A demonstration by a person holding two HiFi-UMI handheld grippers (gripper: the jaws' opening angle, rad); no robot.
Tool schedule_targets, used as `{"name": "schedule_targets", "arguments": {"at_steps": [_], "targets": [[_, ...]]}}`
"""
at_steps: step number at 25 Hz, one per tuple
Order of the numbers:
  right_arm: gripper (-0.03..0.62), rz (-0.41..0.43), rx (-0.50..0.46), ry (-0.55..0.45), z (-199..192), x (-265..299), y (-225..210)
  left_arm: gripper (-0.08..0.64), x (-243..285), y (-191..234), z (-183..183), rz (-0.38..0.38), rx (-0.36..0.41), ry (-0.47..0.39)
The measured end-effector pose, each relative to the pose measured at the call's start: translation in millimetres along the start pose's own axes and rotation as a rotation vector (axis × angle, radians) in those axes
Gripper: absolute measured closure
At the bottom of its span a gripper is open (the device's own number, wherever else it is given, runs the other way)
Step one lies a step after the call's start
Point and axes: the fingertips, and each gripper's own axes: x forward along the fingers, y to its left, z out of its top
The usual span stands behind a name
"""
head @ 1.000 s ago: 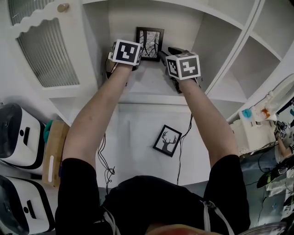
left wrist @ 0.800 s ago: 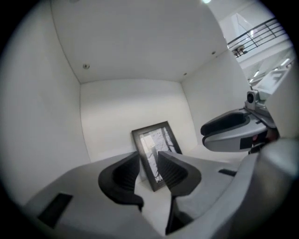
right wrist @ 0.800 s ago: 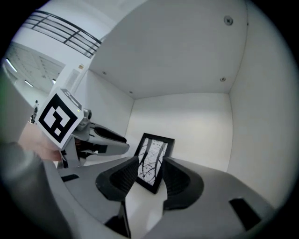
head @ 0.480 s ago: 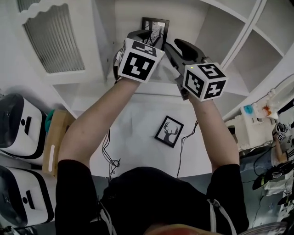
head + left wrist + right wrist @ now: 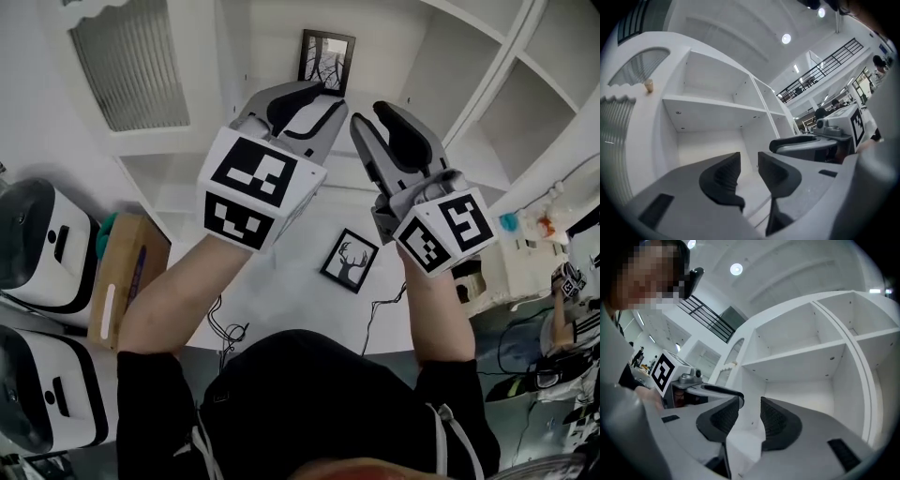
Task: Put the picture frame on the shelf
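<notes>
your left gripper [image 5: 305, 98] and right gripper [image 5: 375, 117] hold nothing, jaws a little apart. the picture frame [image 5: 326, 61] stands upright at the back of the shelf [image 5: 258, 42], beyond both tips, so it seems placed and needs no grip.

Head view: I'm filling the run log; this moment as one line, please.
black-framed tree picture: standing at back of white shelf | left claw: open, empty | right claw: open, empty | both clear of frame
</notes>
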Motion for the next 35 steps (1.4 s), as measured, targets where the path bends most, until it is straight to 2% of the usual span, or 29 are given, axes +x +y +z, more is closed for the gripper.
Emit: {"name": "schedule_targets", "arguments": {"at_steps": [8, 12, 17, 21, 27, 31, 35], "targets": [[0.44, 0.037, -0.095, -0.009, -6.8, -30.6, 53.9, 0.474, -69.1, -20.9, 1.2, -0.029, -0.014, -0.092], [0.44, 0.099, -0.067, -0.003, -26.2, -49.6, 78.6, 0.503, -94.9, -25.2, -12.8, -0.012, -0.054, -0.112], [0.486, 0.196, 0.017, 0.079, -74.4, -73.0, 105.7, 0.545, -122.4, -21.7, -50.2, 0.013, -0.107, -0.062], [0.509, 0.203, 0.138, 0.087, -96.3, -91.2, 112.0, 0.552, -143.7, -26.9, -81.2, 0.027, -0.139, -0.038], [0.543, 0.226, 0.228, 0.124, -123.2, -97.8, 131.0, 0.554, -163.4, -44.7, -134.5, -0.01, -0.163, 0.087], [0.561, 0.244, 0.316, 0.157, -144.4, -100.7, 144.0, 0.552, -171.5, -53.6, -167.9, -0.03, -0.245, 0.179], [0.571, 0.248, 0.339, 0.166, -151.8, -98.2, 144.9, 0.554, -169.8, -54.7, -179.2, -0.046, -0.29, 0.206]]}}
